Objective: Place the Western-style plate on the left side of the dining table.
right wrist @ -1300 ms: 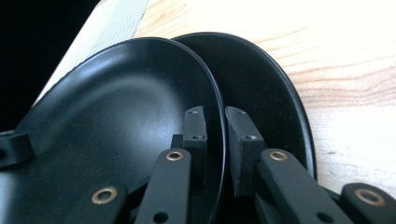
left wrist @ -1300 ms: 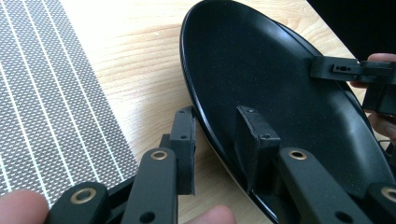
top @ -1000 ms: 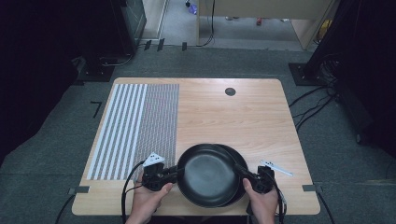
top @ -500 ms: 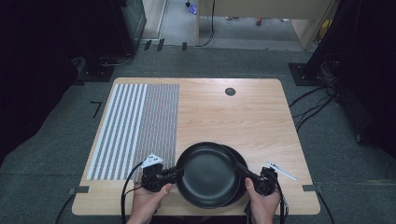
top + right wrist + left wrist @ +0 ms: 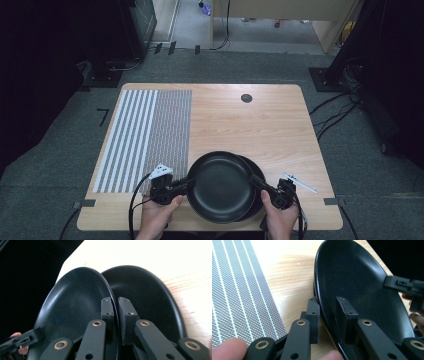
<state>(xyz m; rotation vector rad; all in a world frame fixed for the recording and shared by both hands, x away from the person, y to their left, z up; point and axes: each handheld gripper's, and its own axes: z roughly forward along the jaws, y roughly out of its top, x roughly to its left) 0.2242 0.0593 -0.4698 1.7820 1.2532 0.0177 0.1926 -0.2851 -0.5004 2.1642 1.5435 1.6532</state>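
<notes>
Two black plates sit stacked at the table's (image 5: 280, 125) near edge, the upper plate (image 5: 220, 186) offset left over the lower plate (image 5: 256, 172). The left gripper (image 5: 176, 188) is clamped on the upper plate's left rim, the right gripper (image 5: 269, 189) on its right rim.

You see two black plates (image 5: 220, 187) with a faintly speckled satin sheen on a pale matt wood-grain table (image 5: 260, 125)

Black fingers (image 5: 313, 322), brass-ringed screws, black cables

Upper plate (image 5: 217, 185) overlaps lower plate (image 5: 254, 192) at table's (image 5: 260, 125) near edge; striped mat (image 5: 145, 135) to their left
</notes>
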